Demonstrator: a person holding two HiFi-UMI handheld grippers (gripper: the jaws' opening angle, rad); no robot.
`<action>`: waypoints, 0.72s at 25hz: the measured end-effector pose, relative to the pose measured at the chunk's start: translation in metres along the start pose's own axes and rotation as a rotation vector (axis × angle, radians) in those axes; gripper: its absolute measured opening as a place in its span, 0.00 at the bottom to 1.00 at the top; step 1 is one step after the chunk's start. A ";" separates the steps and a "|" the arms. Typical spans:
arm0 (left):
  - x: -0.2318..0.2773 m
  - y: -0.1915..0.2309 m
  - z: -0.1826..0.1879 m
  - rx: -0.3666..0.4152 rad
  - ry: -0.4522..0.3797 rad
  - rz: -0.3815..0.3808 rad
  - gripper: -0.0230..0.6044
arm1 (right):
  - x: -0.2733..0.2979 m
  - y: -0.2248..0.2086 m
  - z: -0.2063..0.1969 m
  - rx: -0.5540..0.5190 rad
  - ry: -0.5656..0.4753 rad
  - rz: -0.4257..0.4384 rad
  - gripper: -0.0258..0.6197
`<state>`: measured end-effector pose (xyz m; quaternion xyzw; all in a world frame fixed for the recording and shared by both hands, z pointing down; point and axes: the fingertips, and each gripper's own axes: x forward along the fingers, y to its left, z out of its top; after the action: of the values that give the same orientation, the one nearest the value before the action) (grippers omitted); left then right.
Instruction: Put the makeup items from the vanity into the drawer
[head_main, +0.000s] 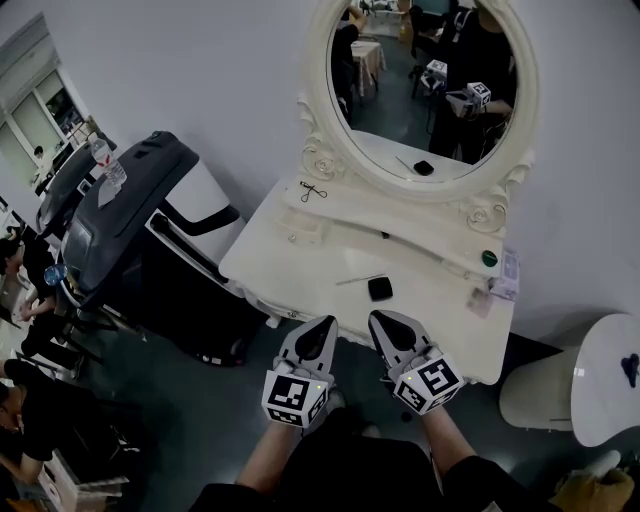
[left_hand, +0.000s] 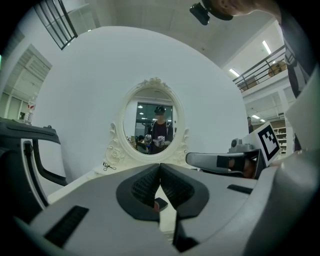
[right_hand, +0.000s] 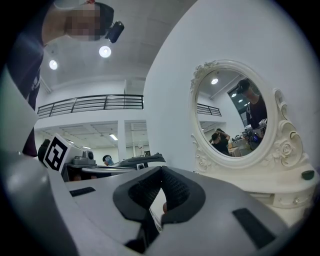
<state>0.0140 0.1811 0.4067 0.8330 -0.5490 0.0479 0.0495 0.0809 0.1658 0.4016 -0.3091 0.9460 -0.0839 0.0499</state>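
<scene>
A white vanity (head_main: 300, 262) with carved scrollwork stands against a plain white wall (head_main: 200, 70), on a dark grey floor (head_main: 190, 420). Its oval mirror (head_main: 400, 90) shows the person who holds the two grippers. On the bare tabletop a black compact (head_main: 379, 289) lies near the front edge, with a thin stick (head_main: 360, 279) just beside it to the left. Up on the raised shelf (head_main: 400, 232) under the mirror there is a small scissor-like tool (head_main: 313, 191) at the left end and a green round piece (head_main: 489, 258) at the right end. A few flat packets (head_main: 503, 278) sit at the tabletop's right edge. The left gripper (head_main: 325, 322) and the right gripper (head_main: 380, 318) hover side by side just in front of the vanity's front edge, both pointing at it. Each has its jaws pressed together with nothing between them. Past the left gripper's closed tips, its own view shows the tabletop and a dark corner of the compact. A black treadmill (head_main: 120, 230) is parked close against the vanity's left side. A round white stool (head_main: 600, 385) stands off to the right, and a few people are gathered at the far left of the room.
</scene>
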 end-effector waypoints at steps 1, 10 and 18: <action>0.003 0.005 0.000 -0.002 0.002 -0.004 0.06 | 0.005 -0.002 0.000 0.001 0.000 -0.004 0.08; 0.026 0.040 -0.002 -0.013 0.019 -0.058 0.06 | 0.041 -0.015 -0.003 0.011 0.002 -0.057 0.08; 0.041 0.065 -0.005 -0.027 0.036 -0.110 0.06 | 0.065 -0.024 -0.003 0.014 0.004 -0.119 0.08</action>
<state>-0.0301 0.1194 0.4192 0.8601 -0.5021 0.0525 0.0733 0.0421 0.1092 0.4067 -0.3642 0.9255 -0.0941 0.0450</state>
